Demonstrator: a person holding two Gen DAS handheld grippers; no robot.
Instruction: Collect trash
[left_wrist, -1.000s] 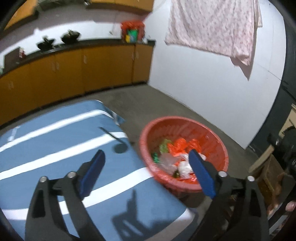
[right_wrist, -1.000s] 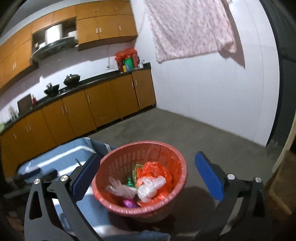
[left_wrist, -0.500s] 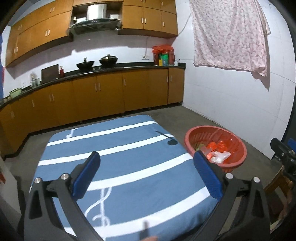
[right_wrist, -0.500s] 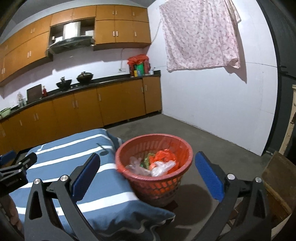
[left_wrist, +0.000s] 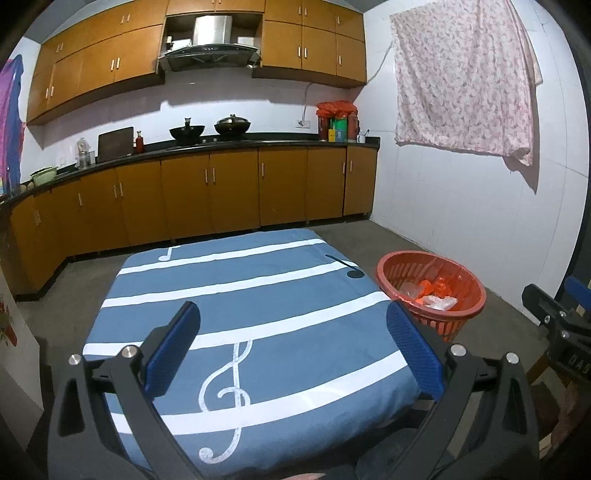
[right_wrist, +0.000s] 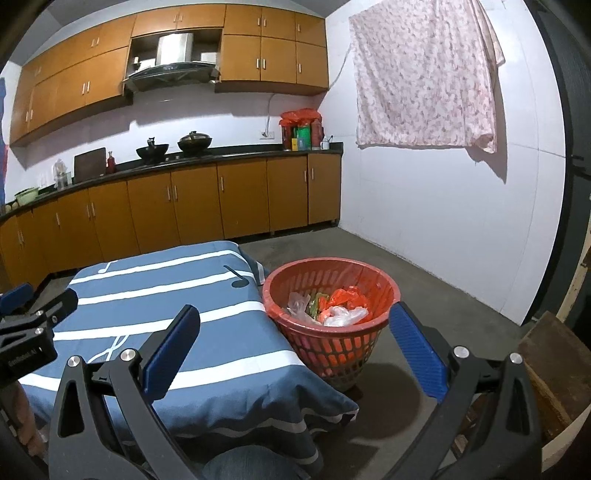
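Both the left gripper (left_wrist: 291, 347) and right gripper (right_wrist: 295, 347) are hovering with fingers spread wide and holding nothing. The trash (right_wrist: 332, 304) is sitting inside the red basket (right_wrist: 334, 343) on the floor, right of the blue cloth-covered counter (left_wrist: 258, 295). Collecting is looking finished; the next move is probably checking for stray pieces.

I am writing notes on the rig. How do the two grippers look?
Both the left gripper and the right gripper have black angular frames with silver bolts and blue textured pads. White lettering marks each body, partly unreadable.
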